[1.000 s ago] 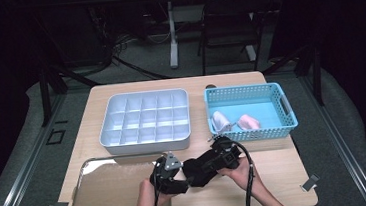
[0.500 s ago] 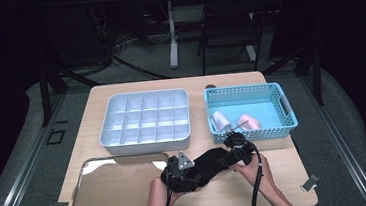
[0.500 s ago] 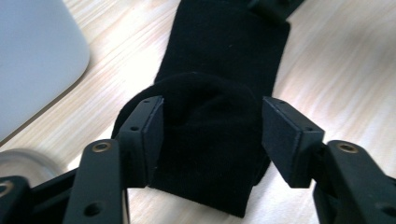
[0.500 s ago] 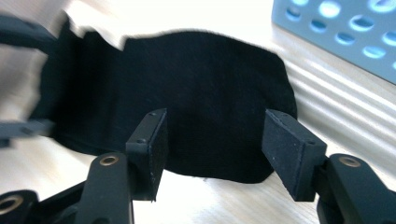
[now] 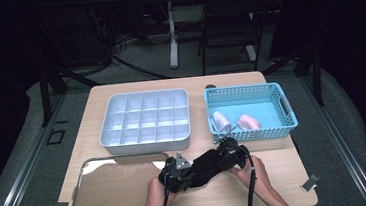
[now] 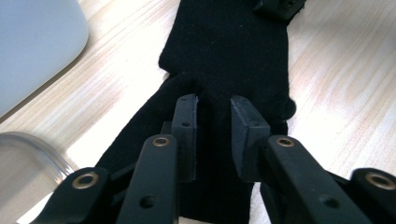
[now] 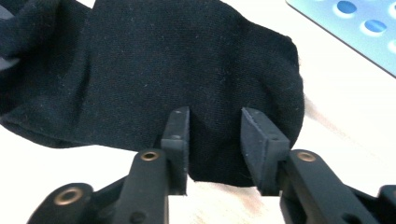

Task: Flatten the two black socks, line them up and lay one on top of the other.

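Black knit sock (soft, limp) — pinched by both hand-held grippers, left and right.

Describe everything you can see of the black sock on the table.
The black sock is a dark knitted fabric, soft and slightly creased. It lies flat on the wooden table, stretched out between the two hands, in front of the blue basket. The left tongs straddle one end and the right tongs the other; whether their pads pinch the fabric is unclear.

Right gripper pads astride black sock edge; blue basket corner beyond
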